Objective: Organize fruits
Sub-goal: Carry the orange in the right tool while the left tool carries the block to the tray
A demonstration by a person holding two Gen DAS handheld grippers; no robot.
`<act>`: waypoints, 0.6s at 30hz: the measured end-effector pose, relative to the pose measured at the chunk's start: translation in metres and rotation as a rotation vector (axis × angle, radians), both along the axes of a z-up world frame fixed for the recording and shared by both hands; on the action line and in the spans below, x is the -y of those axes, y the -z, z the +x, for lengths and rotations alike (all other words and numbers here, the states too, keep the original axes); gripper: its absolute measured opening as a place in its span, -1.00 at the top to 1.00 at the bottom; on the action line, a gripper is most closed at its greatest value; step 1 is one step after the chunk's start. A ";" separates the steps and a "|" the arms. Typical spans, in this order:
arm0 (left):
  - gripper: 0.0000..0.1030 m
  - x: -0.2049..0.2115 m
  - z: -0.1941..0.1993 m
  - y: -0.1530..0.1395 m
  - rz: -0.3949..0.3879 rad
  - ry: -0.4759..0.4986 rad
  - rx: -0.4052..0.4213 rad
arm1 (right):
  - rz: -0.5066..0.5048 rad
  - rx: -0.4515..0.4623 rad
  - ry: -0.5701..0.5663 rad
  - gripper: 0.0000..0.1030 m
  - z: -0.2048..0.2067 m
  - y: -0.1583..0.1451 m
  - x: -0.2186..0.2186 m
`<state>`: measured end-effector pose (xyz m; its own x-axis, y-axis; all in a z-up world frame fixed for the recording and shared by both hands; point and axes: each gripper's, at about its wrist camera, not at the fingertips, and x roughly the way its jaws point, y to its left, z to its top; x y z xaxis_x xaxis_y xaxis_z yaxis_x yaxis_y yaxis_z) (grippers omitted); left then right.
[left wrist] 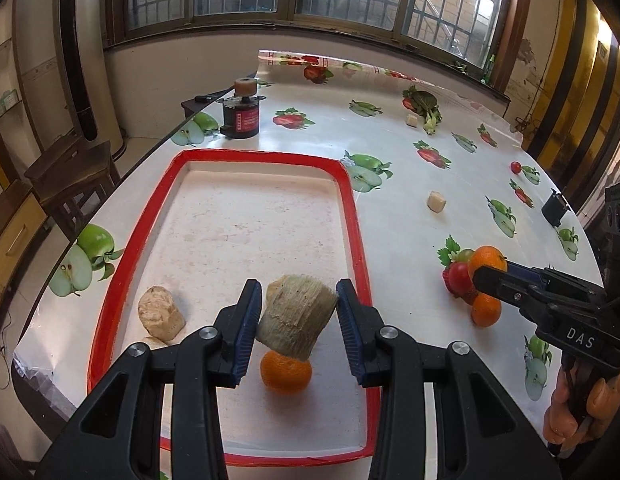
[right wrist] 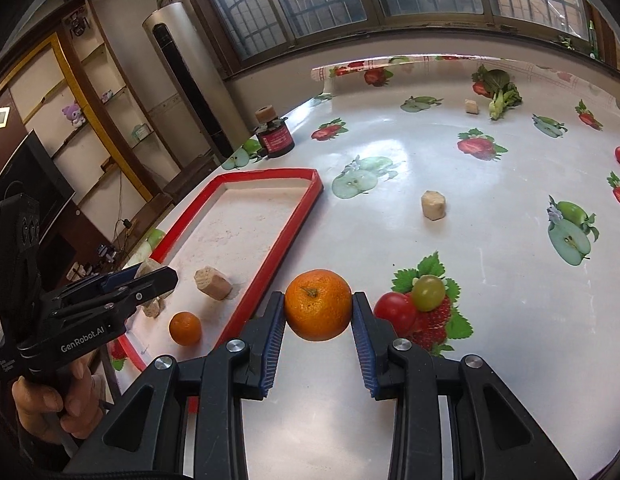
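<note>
- I am holding the left gripper [left wrist: 297, 322] over the near end of the red-rimmed tray [left wrist: 352, 216]; its jaws are standing wide, with a fibrous cane chunk [left wrist: 296, 322] between the pads, though I cannot tell whether they are pinching it.
- A small orange [left wrist: 286, 372] is lying in the tray just beneath that chunk, and a pale chunk [left wrist: 161, 318] is sitting at 9 o'clock of it.
- I am closing the right gripper [right wrist: 319, 312] on a larger orange [right wrist: 318, 305], both pads touching its sides, just right of the tray.
- A red tomato [right wrist: 395, 311] and a green grape [right wrist: 429, 293] are resting at 3 o'clock of it on the counter [right wrist: 450, 360].
- Farther off, at 1 o'clock, another pale chunk [right wrist: 433, 205] is standing alone.
</note>
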<state>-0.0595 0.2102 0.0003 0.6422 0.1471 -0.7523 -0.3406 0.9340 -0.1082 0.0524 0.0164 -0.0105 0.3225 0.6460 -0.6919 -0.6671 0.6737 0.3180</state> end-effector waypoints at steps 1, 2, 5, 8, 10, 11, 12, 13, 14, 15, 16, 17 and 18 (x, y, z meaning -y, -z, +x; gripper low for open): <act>0.30 -0.002 -0.001 0.000 -0.001 -0.004 0.001 | -0.001 0.000 -0.005 0.34 -0.001 0.000 -0.003; 0.30 -0.005 -0.001 0.001 -0.003 -0.008 0.002 | -0.001 0.000 -0.010 0.34 -0.002 -0.001 -0.005; 0.30 -0.010 -0.002 0.002 -0.007 -0.017 0.000 | 0.001 0.004 -0.024 0.35 -0.005 -0.003 -0.013; 0.30 -0.014 -0.004 0.002 -0.006 -0.025 0.001 | 0.003 0.007 -0.039 0.35 -0.008 -0.004 -0.022; 0.30 -0.017 -0.005 0.003 -0.005 -0.030 0.002 | 0.005 0.005 -0.046 0.35 -0.009 -0.004 -0.027; 0.30 -0.019 -0.006 0.003 -0.005 -0.032 0.001 | 0.006 0.005 -0.050 0.35 -0.009 -0.004 -0.030; 0.30 -0.021 -0.006 0.003 -0.006 -0.035 0.001 | 0.007 0.005 -0.053 0.35 -0.009 -0.005 -0.033; 0.30 -0.023 -0.007 0.003 -0.005 -0.040 0.000 | 0.008 0.006 -0.057 0.35 -0.009 -0.006 -0.035; 0.30 -0.025 -0.007 0.003 -0.005 -0.044 0.000 | 0.008 0.007 -0.061 0.35 -0.009 -0.006 -0.037; 0.30 -0.027 -0.008 0.003 -0.005 -0.046 0.000 | 0.008 0.008 -0.065 0.35 -0.009 -0.006 -0.040; 0.30 -0.030 -0.008 0.003 -0.005 -0.050 0.000 | 0.007 0.009 -0.069 0.35 -0.010 -0.007 -0.042; 0.30 -0.032 -0.008 0.003 -0.006 -0.054 -0.001 | 0.007 0.009 -0.073 0.35 -0.010 -0.007 -0.044; 0.30 -0.034 -0.008 0.003 -0.006 -0.058 -0.001 | 0.007 0.009 -0.077 0.35 -0.010 -0.007 -0.047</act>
<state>-0.0677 0.2445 -0.0029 0.6321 0.1795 -0.7538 -0.3939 0.9122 -0.1131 0.0428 0.0632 -0.0036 0.2777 0.6741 -0.6844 -0.7197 0.6179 0.3166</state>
